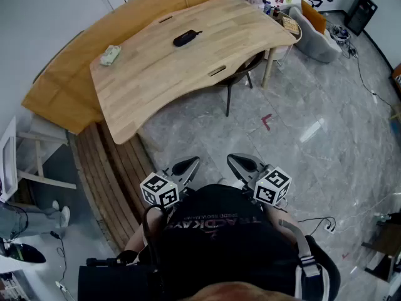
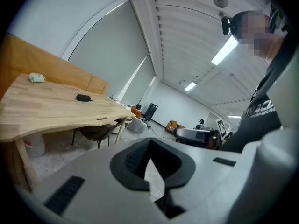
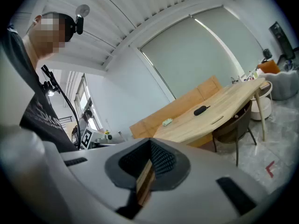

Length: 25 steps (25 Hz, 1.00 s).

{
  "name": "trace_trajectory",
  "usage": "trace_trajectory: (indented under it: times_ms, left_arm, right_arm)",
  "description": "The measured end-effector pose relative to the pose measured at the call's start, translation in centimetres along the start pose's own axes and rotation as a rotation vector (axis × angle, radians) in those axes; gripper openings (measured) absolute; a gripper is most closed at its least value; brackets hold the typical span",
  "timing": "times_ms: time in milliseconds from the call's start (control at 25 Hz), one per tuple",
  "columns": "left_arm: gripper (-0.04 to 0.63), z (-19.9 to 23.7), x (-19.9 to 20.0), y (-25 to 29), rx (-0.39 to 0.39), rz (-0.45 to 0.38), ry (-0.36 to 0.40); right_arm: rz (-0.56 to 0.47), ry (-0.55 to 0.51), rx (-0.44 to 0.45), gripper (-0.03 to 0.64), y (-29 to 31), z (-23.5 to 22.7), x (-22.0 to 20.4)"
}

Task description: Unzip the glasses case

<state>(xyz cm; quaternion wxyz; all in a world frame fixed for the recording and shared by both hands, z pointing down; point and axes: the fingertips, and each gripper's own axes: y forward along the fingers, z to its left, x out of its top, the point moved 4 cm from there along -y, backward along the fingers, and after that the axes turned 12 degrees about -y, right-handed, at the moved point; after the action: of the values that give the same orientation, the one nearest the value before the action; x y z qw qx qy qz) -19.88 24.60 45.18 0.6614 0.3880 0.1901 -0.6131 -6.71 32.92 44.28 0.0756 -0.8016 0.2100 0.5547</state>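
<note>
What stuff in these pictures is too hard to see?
Case: tiny and far off in every view, so its zipper cannot be made out.
Pale lump on the table: too small to name in any view.
Chair: in the head view, mostly hidden under the table.

Looked like open-plan office or lab space. Large curved wooden worktop [image 1: 188, 61] with chair [image 1: 241, 74] tucked beneath. Grey polished stone floor [image 1: 313, 124] with loose cables [image 1: 366, 80] trailing across. Grey armchair [image 1: 316, 33] beside cluttered side table [image 1: 276, 5]. Ceiling strip lights [image 2: 229, 50], slatted ceiling, wide roller blind [image 3: 201, 55] over window wall.
</note>
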Motion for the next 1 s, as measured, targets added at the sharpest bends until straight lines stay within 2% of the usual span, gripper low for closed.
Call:
trace_trajectory:
  times_ms: [720,1000]
  left_arm:
    - [0.002,0.2,0.0,-0.1,0.003,0.022,0.001]
    - [0.002,-0.2,1.0,0.2,-0.012,0.036,0.085]
  right_arm:
    - [-0.019,0.002,0.064,0.011,1.0,0.4,0.3]
    - [-0.028,-0.011,0.059,0.011,1.1,0.3,0.6]
